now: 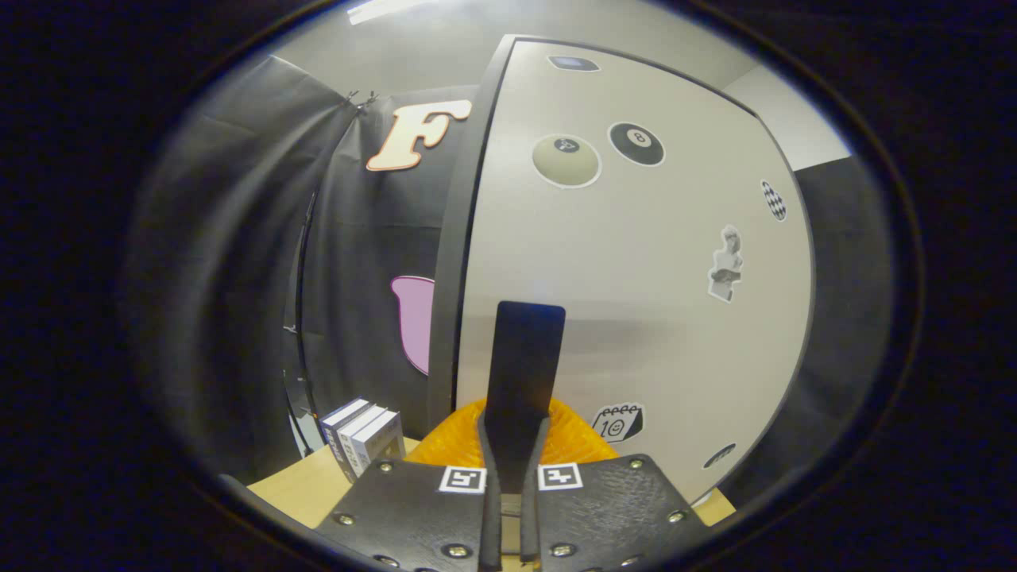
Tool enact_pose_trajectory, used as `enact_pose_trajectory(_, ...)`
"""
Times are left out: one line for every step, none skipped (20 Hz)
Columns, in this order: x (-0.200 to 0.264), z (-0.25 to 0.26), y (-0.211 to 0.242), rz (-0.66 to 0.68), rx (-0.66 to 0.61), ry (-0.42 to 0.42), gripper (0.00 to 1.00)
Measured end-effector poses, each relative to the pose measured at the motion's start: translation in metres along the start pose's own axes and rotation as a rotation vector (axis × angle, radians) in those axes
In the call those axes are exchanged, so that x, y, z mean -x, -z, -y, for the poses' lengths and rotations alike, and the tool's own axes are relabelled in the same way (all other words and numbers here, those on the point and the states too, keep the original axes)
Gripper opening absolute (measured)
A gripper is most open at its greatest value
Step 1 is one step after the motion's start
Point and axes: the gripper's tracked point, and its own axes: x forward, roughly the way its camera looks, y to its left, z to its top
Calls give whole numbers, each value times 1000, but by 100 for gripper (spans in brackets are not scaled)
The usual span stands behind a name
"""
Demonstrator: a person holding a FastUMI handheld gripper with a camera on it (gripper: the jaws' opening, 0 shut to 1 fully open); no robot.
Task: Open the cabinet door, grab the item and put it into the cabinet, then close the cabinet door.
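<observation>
white cabinet door (636, 302) is shut just ahead of the tool (520, 357), whose fingers are pressed together, holding nothing.

Cabinet door (636, 262) stands shut straight ahead, blocking the way forward — its dark edge (457, 262) closes the door's left side. Gripper (520, 349) fingers are pressed together, no gap, tips close to the door face. Open room lies left of the cabinet, over the tabletop (298, 488) — only a small box (361, 437) stands there near the wall.

One cabinet door (636, 278), seven stickers on it; three small boxes (361, 435); one tongs (512, 477), shut.
</observation>
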Motion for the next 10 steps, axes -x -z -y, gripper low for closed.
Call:
enact_pose_trajectory(1, 0, -1, 2, 7, -2, 9)
enact_pose_trajectory(3, 0, -1, 2, 12, -8, 9)
enact_pose_trajectory(5, 0, 0, 0, 11, -14, 10)
enact_pose_trajectory(8, 0, -1, 0, 12, -21, 9)
enact_pose_trajectory(12, 0, -2, 4, 16, -30, 9)
enact_pose_trajectory(15, -1, -1, 2, 16, -41, 10)
enact_pose_trajectory(19, -1, -3, 1, 15, -53, 10)
enact_pose_trajectory(23, -1, -2, -2, 15, -64, 10)
enact_pose_trajectory(26, -1, -3, -4, 13, -73, 9)
enact_pose_trajectory(29, -1, -3, -7, 13, -80, 9)
